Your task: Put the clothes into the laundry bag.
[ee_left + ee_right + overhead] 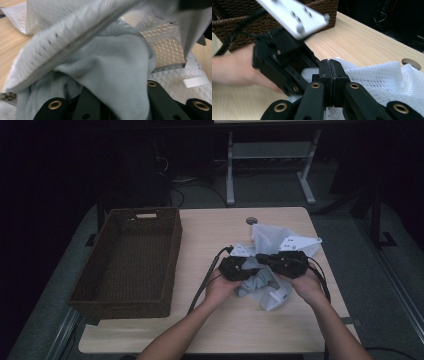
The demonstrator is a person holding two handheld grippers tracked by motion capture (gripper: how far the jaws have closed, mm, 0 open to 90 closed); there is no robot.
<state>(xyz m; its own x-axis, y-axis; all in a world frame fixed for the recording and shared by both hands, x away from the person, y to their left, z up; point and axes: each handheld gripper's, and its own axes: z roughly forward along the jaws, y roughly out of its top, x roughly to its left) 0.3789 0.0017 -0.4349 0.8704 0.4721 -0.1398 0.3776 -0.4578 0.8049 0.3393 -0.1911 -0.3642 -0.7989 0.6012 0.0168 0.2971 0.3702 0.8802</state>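
Two hand-held grippers meet over a white mesh laundry bag (280, 242) lying on the right half of a light wooden table (220, 320). The bag is a thin, see-through net with a zipper (75, 47) running along its opening, and it lies crumpled and partly lifted. A pale grey-blue cloth (117, 72) of soft knit sits at the mouth of the bag, bunched in loose folds, part of it spilling out toward the near edge of the table.

The left gripper (239, 268) has its jaws drawn in on the grey-blue cloth, which drapes down between them in the left gripper view; the jaw tips are hidden under the fabric. The right gripper (330, 75) has its jaws pressed together, pinching the edge of the mesh bag between the pads. Both grippers sit close to each other, almost touching, above the bundle.

A dark brown woven basket (150, 217) stands on the left half of the table, well apart from the bag. It is rectangular with a cut-out handle in its far wall, and nothing lies inside it.

Bare tabletop lies between the basket and the bag, and along the near edge in front of the person's forearms. The bag reaches close to the table's right edge. A small round cable hole (251, 220) sits near the far edge, just beyond the bag.
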